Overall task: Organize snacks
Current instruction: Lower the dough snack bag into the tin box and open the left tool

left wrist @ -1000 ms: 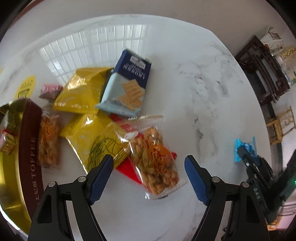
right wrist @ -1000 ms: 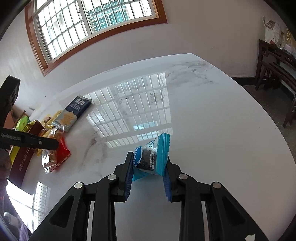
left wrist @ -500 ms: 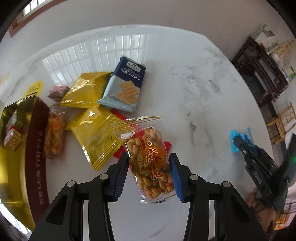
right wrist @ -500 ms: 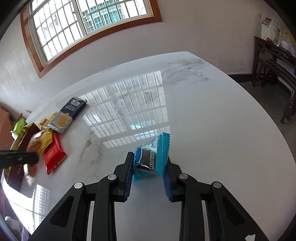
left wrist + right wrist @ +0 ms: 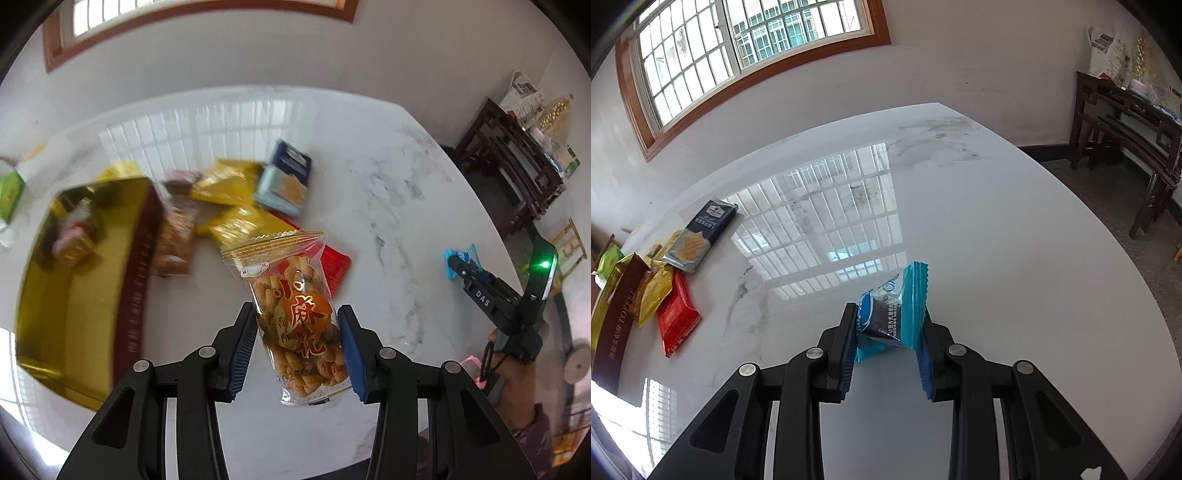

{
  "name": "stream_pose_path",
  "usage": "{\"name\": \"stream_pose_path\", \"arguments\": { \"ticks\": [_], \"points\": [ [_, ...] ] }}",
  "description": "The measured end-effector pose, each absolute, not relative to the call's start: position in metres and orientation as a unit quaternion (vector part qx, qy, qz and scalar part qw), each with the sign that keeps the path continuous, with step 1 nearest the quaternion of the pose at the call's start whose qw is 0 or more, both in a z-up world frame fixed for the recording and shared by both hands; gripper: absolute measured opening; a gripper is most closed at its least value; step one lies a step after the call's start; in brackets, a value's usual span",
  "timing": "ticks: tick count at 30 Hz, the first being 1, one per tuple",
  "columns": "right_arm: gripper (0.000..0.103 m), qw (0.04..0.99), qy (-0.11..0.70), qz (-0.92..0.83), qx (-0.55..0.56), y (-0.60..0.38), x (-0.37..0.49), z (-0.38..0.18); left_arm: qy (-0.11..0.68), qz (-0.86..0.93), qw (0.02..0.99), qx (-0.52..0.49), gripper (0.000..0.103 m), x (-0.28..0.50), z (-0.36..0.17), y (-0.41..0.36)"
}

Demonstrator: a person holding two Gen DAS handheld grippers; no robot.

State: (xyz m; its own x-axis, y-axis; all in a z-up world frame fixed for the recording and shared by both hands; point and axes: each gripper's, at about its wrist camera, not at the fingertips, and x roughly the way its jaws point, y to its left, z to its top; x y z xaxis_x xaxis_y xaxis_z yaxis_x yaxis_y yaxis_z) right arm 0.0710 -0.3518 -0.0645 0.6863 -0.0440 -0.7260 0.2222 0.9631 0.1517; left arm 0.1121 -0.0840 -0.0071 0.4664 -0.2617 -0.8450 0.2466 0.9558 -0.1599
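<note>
My left gripper (image 5: pixel 297 325) is shut on a clear bag of fried dough twists (image 5: pixel 293 314) and holds it lifted above the white marble table (image 5: pixel 388 206). My right gripper (image 5: pixel 888 332) is shut on a small blue snack packet (image 5: pixel 894 314) above the table; it also shows in the left wrist view (image 5: pixel 460 258). The gold and maroon toffee tin (image 5: pixel 74 273) lies open to the left, with a few wrapped sweets inside. Beside it lie yellow packets (image 5: pixel 236 221), a blue cracker pack (image 5: pixel 286 181) and a red packet (image 5: pixel 334 266).
A green packet (image 5: pixel 9 197) lies at the far left table edge. A dark wooden side table (image 5: pixel 1126 118) stands against the wall on the right. A window (image 5: pixel 738 48) is behind the table. The snack pile shows at the left in the right wrist view (image 5: pixel 665 280).
My left gripper closed on the dough twist bag and lifted it off the red packet, tilting upward. My right gripper kept hold of the blue packet and barely moved.
</note>
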Motion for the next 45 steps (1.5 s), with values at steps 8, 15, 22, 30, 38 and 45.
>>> {"name": "stream_pose_path", "arguments": {
  "ticks": [8, 15, 22, 30, 38, 45],
  "points": [
    [0.027, 0.911, 0.391, -0.075, 0.112, -0.35, 0.072, -0.064, 0.467, -0.12, 0.876, -0.016, 0.045, 0.104, 0.008, -0.042],
    [0.027, 0.91, 0.394, -0.082, 0.098, -0.348, 0.072, -0.064, 0.454, -0.094, 0.886, -0.021, 0.045, 0.102, 0.015, -0.008],
    [0.027, 0.909, 0.397, -0.088, 0.086, -0.345, 0.072, -0.064, 0.446, -0.049, 0.893, -0.019, 0.045, 0.106, 0.011, 0.035],
    [0.027, 0.909, 0.396, -0.096, 0.09, -0.348, 0.071, -0.063, 0.45, 0.007, 0.893, -0.015, 0.045, 0.118, -0.013, 0.097],
    [0.027, 0.908, 0.398, -0.1, 0.08, -0.346, 0.071, -0.063, 0.467, 0.031, 0.883, -0.013, 0.045, 0.132, -0.043, 0.133],
    [0.027, 0.908, 0.399, -0.102, 0.077, -0.346, 0.072, -0.063, 0.48, 0.025, 0.877, 0.001, 0.046, 0.148, -0.06, 0.138]
  ]
}}
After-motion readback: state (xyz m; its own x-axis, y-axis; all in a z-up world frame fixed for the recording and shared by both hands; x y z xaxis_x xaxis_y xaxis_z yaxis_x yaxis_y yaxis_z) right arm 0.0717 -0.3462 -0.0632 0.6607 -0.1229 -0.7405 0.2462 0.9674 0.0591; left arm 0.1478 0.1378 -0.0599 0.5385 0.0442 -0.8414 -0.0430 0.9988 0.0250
